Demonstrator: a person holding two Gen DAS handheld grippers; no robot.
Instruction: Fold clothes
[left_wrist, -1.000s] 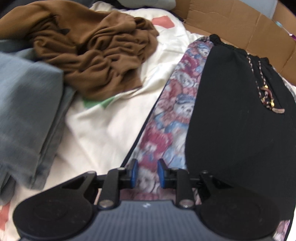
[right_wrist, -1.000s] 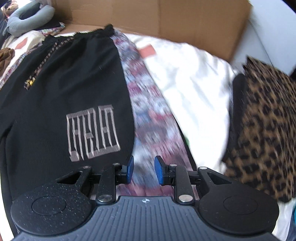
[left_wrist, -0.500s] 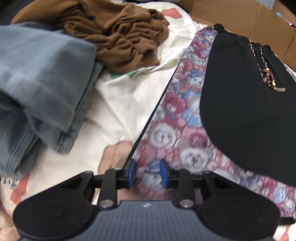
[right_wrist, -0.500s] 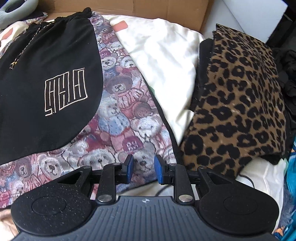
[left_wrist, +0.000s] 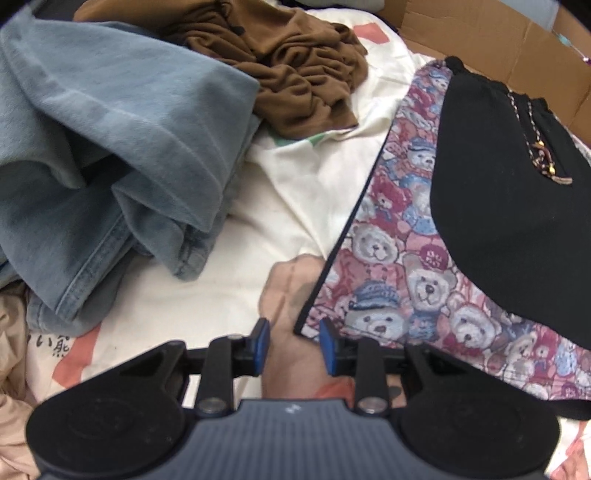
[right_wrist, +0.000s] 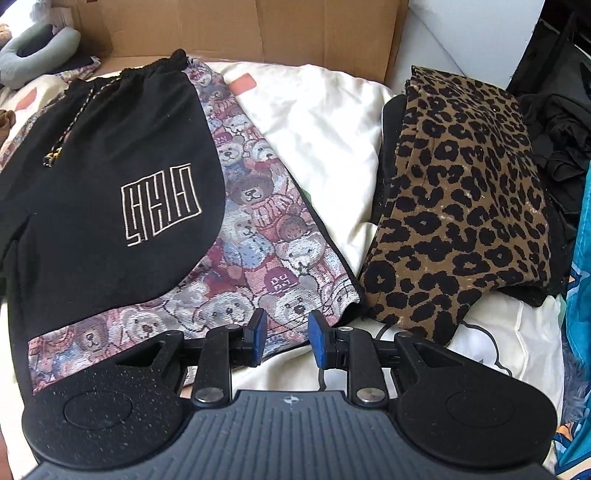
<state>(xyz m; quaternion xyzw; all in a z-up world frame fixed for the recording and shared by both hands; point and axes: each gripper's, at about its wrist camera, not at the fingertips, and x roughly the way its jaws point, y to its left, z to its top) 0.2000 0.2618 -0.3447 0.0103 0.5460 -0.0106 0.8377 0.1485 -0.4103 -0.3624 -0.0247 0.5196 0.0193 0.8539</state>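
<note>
Black shorts with teddy-bear print panels (right_wrist: 155, 206) lie flat on the cream bedsheet (right_wrist: 325, 136), waistband toward the cardboard (right_wrist: 258, 29).

Right gripper (right_wrist: 284, 334): jaws a moderate gap apart, empty, poised just over the hem at the shorts' right bottom corner; whether the tips touch the cloth cannot be told.

Left gripper (left_wrist: 294, 345): jaws likewise parted, empty, over the sheet, with the left bottom corner of the shorts (left_wrist: 424, 266) just ahead and to its right.

Folded leopard-print garment (right_wrist: 465, 206) right of the shorts. Blue jeans (left_wrist: 110, 155) and crumpled brown garment (left_wrist: 288, 70) to their left.
</note>
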